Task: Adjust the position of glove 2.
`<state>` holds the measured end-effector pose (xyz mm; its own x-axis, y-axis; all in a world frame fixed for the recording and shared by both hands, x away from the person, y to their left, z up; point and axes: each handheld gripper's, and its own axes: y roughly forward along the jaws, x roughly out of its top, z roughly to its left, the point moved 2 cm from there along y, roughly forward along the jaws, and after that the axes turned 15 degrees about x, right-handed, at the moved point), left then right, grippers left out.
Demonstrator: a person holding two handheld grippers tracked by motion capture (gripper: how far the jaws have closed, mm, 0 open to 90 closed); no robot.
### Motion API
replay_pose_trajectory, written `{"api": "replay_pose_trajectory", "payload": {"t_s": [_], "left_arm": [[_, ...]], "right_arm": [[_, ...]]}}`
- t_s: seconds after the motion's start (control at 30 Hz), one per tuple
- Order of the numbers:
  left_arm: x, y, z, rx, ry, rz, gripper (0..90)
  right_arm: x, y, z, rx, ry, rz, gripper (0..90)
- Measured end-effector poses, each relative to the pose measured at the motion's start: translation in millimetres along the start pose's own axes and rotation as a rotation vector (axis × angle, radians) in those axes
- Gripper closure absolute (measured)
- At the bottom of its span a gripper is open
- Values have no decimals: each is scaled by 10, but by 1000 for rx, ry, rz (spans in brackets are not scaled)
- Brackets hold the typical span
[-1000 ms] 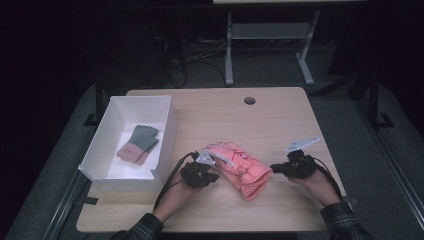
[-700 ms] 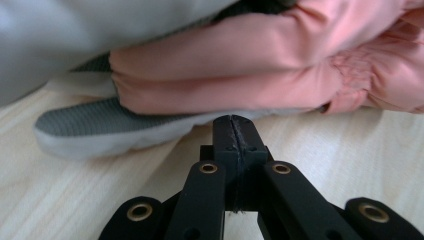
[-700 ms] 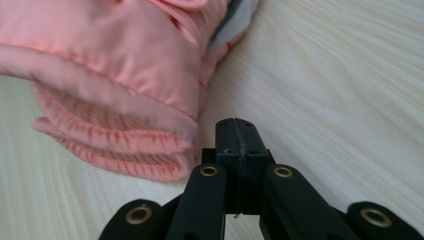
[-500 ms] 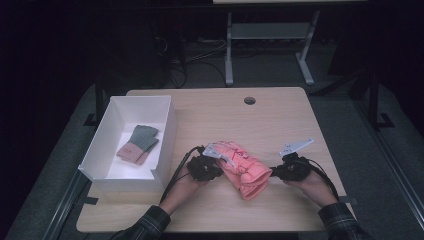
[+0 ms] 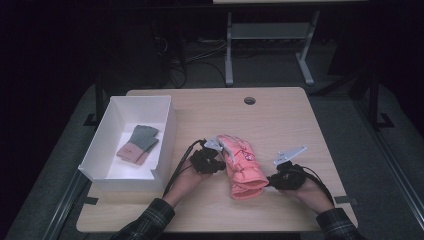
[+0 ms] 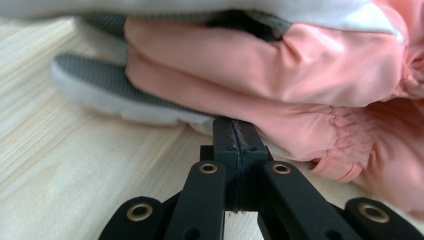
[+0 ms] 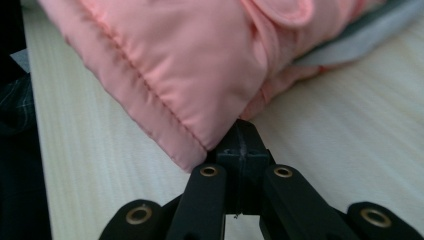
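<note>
A white box [image 5: 100, 150] sits on the left side of the wooden table [image 5: 280, 120]. Inside it lie two small folded cloths, a grey one [image 5: 144, 136] and a pink one [image 5: 131, 151], touching each other. Near the far edge of the table there is a small round hole [image 5: 249, 100]. Behind the table, on the dark floor, stands a grey metal frame [image 5: 267, 35] with black cables [image 5: 182, 62] lying beside it.
</note>
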<state>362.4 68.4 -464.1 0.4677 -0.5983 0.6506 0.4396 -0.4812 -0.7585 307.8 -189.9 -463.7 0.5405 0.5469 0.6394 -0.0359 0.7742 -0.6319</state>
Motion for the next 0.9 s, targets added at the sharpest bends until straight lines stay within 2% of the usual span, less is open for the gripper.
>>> {"api": "replay_pose_trajectory", "payload": {"t_s": [0.17, 0.23, 0.27, 0.37, 0.57, 0.67, 0.7, 0.9], "left_arm": [[24, 31, -35, -33, 22, 0, 897], [25, 41, -72, -41, 12, -10, 897], [26, 37, -81, -44, 19, -7, 897], [31, 36, -113, -52, 17, -13, 897], [37, 35, -164, -69, 39, -12, 897], [37, 27, -161, -65, 41, -10, 897], [34, 20, -152, -60, 30, -12, 897], [15, -96, -41, -51, 5, -30, 896]], "right_arm": [[-33, 101, 130, 33, -5, 6, 900], [-29, 145, 185, 39, -26, 18, 900], [-21, 168, 221, 42, -31, 20, 900], [-7, 214, 290, 50, -39, 20, 900], [14, 287, 402, 55, -66, 25, 900], [18, 312, 436, 63, -73, 38, 900], [17, 301, 434, 52, -83, 44, 900], [-59, 127, 390, -11, -38, 14, 900]]}}
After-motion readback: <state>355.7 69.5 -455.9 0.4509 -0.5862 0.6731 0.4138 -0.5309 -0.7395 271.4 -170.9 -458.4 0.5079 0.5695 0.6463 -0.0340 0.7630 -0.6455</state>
